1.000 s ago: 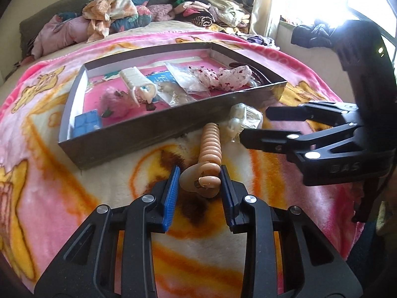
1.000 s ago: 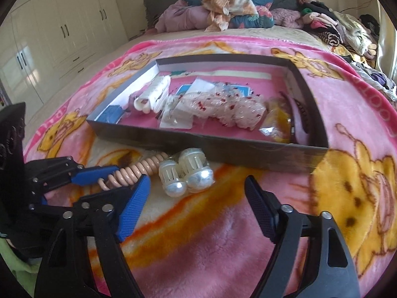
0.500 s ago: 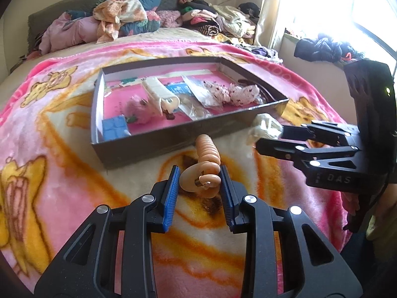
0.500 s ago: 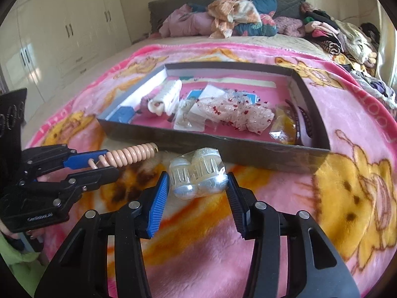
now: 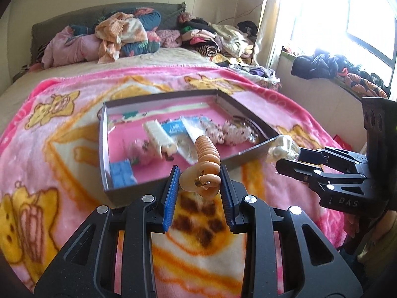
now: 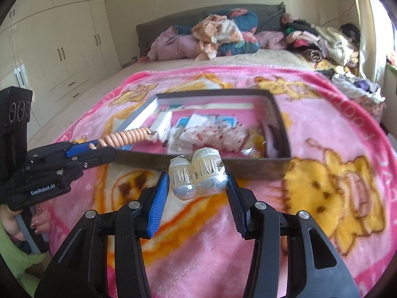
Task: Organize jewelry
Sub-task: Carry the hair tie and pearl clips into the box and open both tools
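A: The left claw (image 5: 199,182) is clamped on the coiled hair tie (image 5: 207,159), above the tray (image 5: 129,188)'s near wall.

B: It's springy; grip the coils. The right claw (image 6: 196,186) squeezes the bagged pearl clips (image 6: 197,175), light and slippery.

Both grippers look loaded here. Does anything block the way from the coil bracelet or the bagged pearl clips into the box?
Only the box's near wall lies between. Both items, the coil bracelet and the bagged pearl clips, are off the blanket. Bagged pieces already crowd the box floor.

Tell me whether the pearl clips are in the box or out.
Out: the pearl clips sit pinched in the right gripper, short of the box.
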